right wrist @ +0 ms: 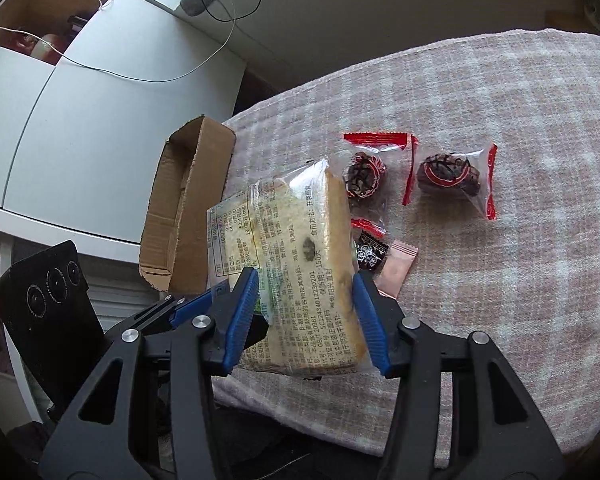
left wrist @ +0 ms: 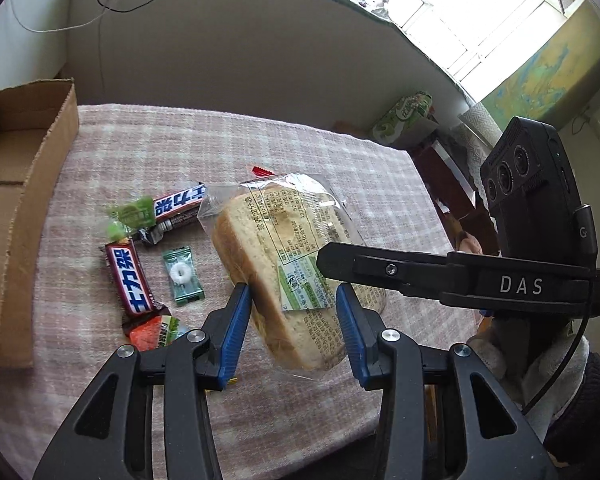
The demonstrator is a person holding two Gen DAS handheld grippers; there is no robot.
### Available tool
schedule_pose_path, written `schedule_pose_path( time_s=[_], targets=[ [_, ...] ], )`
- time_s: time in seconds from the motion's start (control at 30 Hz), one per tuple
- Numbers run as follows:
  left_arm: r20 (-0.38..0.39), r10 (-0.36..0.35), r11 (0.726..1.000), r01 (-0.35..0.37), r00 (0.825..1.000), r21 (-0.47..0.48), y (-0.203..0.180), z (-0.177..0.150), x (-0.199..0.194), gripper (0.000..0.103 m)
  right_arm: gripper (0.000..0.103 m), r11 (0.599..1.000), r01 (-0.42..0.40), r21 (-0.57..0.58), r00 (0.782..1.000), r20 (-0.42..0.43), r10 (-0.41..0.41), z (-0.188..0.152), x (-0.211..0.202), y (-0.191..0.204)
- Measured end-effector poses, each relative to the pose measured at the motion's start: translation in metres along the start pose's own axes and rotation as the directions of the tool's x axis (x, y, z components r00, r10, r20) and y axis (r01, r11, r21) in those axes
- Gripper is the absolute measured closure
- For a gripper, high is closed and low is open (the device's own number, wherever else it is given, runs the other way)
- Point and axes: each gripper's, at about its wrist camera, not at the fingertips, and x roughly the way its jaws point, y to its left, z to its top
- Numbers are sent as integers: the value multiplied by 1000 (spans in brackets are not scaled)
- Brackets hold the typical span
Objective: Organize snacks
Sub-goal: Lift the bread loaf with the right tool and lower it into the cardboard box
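A clear-wrapped loaf of sliced bread hangs tilted just above the pink checked tablecloth. My left gripper is shut on its near end, blue pads against both sides. My right gripper grips the same loaf from the other side; in the left wrist view its black finger lies across the wrapper. An open, empty-looking cardboard box stands at the table's left edge.
Left of the loaf lie two Snickers bars, a mint candy, a green sweet and an orange packet. Right of it lie two red-edged wrapped cakes, a black candy and a pink packet.
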Motion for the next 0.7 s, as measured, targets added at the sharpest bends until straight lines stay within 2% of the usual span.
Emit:
schedule_pose_path(
  time_s=[0.33, 0.7],
  targets=[
    [115, 85, 990, -71, 990, -124, 62, 3, -54, 62, 51, 989, -58, -134, 997, -60, 51, 29, 40, 71],
    [190, 210, 951, -155, 959, -267, 130, -8, -101, 62, 51, 954, -134, -269, 984, -147, 97, 34, 100, 152]
  ],
)
